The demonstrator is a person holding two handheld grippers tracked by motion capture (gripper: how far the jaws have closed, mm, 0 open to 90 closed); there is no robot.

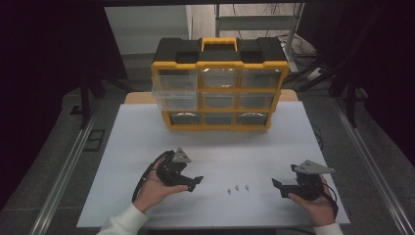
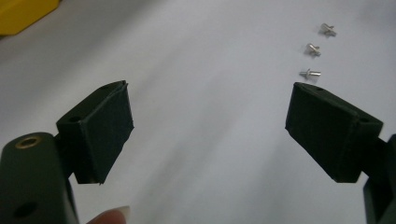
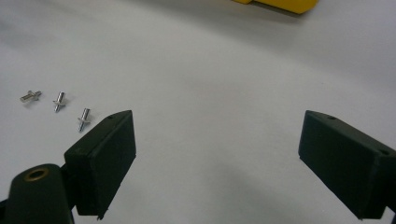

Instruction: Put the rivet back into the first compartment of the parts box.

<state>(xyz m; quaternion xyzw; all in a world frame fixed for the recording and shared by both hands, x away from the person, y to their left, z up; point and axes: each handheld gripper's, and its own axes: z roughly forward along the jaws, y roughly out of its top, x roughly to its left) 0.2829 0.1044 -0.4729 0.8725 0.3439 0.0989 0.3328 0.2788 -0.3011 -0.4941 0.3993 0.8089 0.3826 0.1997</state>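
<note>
Three small metal pins (image 1: 237,188) lie in a row on the white table (image 1: 142,147), between my two grippers. My left gripper (image 1: 194,181) rests low over the table to their left, held in a hand, open and empty. In the left gripper view its jaws (image 2: 210,130) stand wide apart, with the pins (image 2: 313,49) ahead on the right. My right gripper (image 1: 279,187) sits to the right of the pins, also open and empty. From the right gripper view, that gripper (image 3: 217,158) has the pins (image 3: 59,100) at its left, the nearest just beside the left jaw.
A yellow and black drawer organizer (image 1: 219,90) stands at the back of the table. Its top-left clear drawer (image 1: 173,90) is pulled out toward me. Yellow corners of it show as the organizer (image 2: 23,14) and the organizer (image 3: 280,4) in the gripper views.
</note>
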